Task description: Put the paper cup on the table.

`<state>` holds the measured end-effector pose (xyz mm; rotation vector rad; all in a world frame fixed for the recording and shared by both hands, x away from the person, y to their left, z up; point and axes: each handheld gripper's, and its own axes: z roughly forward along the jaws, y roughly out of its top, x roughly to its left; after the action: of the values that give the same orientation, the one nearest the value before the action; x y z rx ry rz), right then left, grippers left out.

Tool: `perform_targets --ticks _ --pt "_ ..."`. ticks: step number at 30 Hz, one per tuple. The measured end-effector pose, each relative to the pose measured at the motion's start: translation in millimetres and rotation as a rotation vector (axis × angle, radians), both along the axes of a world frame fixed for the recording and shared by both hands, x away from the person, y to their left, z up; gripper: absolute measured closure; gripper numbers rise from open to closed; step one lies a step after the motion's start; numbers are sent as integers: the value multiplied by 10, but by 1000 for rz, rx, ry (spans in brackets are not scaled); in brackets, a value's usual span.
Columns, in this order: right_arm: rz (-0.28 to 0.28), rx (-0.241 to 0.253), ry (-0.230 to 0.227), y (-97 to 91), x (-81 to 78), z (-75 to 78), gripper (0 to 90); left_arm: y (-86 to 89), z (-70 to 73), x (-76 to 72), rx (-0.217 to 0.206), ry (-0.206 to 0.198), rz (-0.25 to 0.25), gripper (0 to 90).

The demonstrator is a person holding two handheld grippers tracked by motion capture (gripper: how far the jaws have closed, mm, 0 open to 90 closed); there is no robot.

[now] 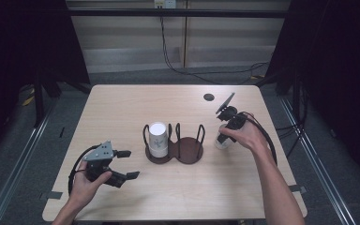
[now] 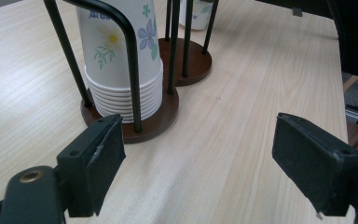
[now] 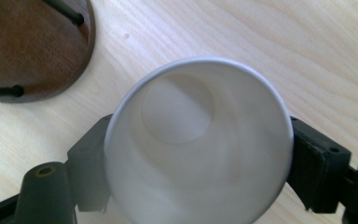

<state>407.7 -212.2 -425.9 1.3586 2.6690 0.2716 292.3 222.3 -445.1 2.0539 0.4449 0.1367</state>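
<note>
Right gripper (image 1: 223, 139) clamps single paper cup (image 3: 198, 140) upright on table, just right of holder (image 1: 174, 151). Left gripper (image 2: 214, 163) wide open, empty. Likely next: seat cup in holder's vacant ring.

Your table (image 1: 122, 108) is pale, matt wood grain. The cup holder (image 2: 165, 109) has a dark smooth wooden base and glossy black metal rods. The paper cups (image 2: 121, 51) look smooth, flower-printed.
</note>
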Motion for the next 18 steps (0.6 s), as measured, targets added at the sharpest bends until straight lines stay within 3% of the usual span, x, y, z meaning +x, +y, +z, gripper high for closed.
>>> perform_targets --ticks 11,18 --pt "8 51 -18 41 2 -35 179 30 8 10 -10 -7 15 168" --pt "-32 94 -37 12 -6 29 147 51 8 12 -28 3 19 168"
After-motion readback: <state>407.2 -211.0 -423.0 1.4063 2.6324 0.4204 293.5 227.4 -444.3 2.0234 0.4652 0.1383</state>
